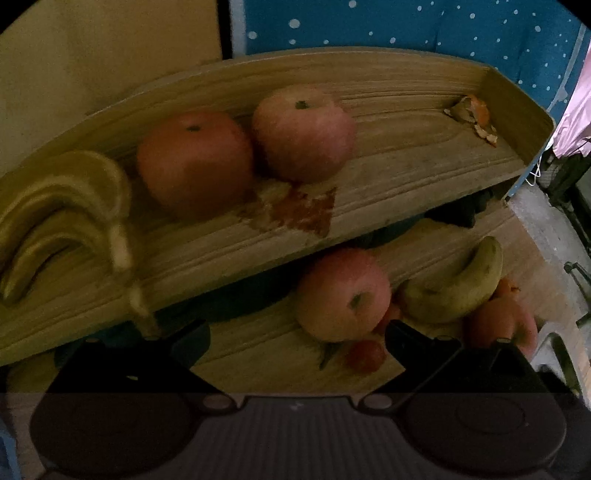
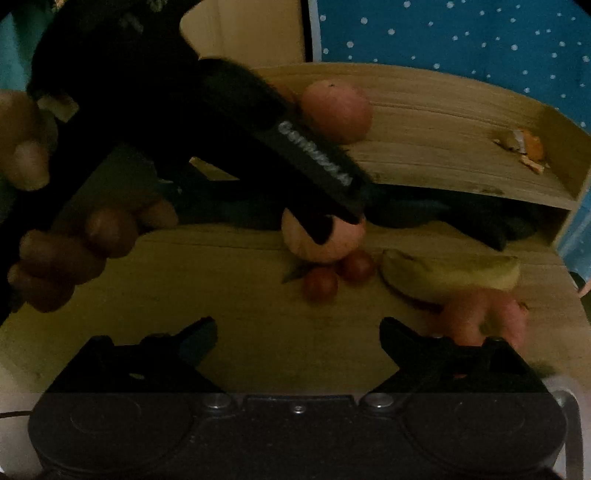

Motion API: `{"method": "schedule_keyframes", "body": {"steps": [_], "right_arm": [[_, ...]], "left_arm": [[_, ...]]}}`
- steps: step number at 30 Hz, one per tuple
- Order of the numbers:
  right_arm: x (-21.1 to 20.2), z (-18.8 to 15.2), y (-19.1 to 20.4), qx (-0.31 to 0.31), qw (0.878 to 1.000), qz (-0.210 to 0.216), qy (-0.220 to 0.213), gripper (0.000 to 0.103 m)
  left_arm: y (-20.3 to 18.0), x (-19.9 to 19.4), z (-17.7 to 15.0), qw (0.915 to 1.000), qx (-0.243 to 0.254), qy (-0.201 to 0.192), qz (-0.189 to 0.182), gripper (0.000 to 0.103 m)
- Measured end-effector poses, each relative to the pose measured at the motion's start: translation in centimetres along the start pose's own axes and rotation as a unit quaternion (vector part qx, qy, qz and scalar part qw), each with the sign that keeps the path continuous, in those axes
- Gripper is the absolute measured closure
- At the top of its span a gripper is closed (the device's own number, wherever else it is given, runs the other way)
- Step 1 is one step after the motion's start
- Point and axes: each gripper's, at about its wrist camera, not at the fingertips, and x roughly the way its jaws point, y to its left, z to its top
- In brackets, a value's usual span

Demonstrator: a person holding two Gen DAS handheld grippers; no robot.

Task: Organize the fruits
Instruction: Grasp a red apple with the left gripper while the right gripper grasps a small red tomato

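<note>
A pink apple (image 1: 341, 295) sits on the lower wooden table (image 1: 266, 354), at 12 o'clock from the left gripper (image 1: 297, 334), whose fingers are wide apart and hold nothing. A banana (image 1: 458, 288) lies at 3 o'clock from it, with small red fruits (image 1: 365, 355) in front. Two apples (image 1: 195, 162) and a banana bunch (image 1: 62, 218) rest on the upper shelf (image 1: 406, 173). The right gripper (image 2: 297, 332) is wide open and empty over bare table. A blue dotted cloth (image 1: 443, 26) hangs behind
</note>
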Motion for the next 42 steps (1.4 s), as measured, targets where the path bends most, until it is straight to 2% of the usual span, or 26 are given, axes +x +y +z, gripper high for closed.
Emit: {"method": "schedule_keyframes", "body": {"steps": [5, 9, 14, 16, 21, 25, 28, 34, 42], "right_arm": [[1.2, 0.2, -0.5, 0.003, 1.000, -0.008, -0.002, 0.032], [1.7, 0.3, -1.1, 0.011, 1.000, -0.010, -0.001, 0.040], [2.4, 0.5, -1.2, 0.013, 1.000, -0.016, 0.004, 0.051], [2.8, 0.6, -1.3, 0.014, 1.000, -0.016, 0.004, 0.051], [3.0, 0.9, -1.1, 0.013, 1.000, -0.014, 0.001, 0.053], [3.3, 1.2, -1.0, 0.013, 1.000, -0.014, 0.001, 0.060], [3.5, 1.4, -1.0, 0.012, 1.000, -0.015, 0.000, 0.066], [3.4, 1.3, -1.1, 0.013, 1.000, -0.016, -0.003, 0.071], [3.7, 1.3, -1.2, 0.014, 1.000, -0.016, -0.007, 0.073]], "left_arm": [[-0.8, 1.3, 1.0, 0.9996, 0.008, 0.014, -0.023, 0.000], [-1.4, 2.1, 1.4, 0.9993, 0.016, 0.018, -0.029, 0.001], [-1.7, 2.8, 1.8, 0.9992, 0.011, 0.023, -0.031, 0.010], [-1.7, 3.1, 1.9, 0.9990, 0.007, 0.027, -0.033, 0.016], [-1.7, 3.6, 2.0, 0.9987, 0.001, 0.033, -0.038, 0.019], [-1.6, 3.8, 1.9, 0.9986, 0.000, 0.036, -0.038, 0.025], [-1.4, 3.9, 1.8, 0.9984, -0.004, 0.039, -0.040, 0.026], [-1.7, 4.4, 1.8, 0.9984, -0.008, 0.039, -0.041, 0.028], [-1.5, 4.8, 2.4, 0.9982, -0.021, 0.032, -0.046, 0.031]]}}
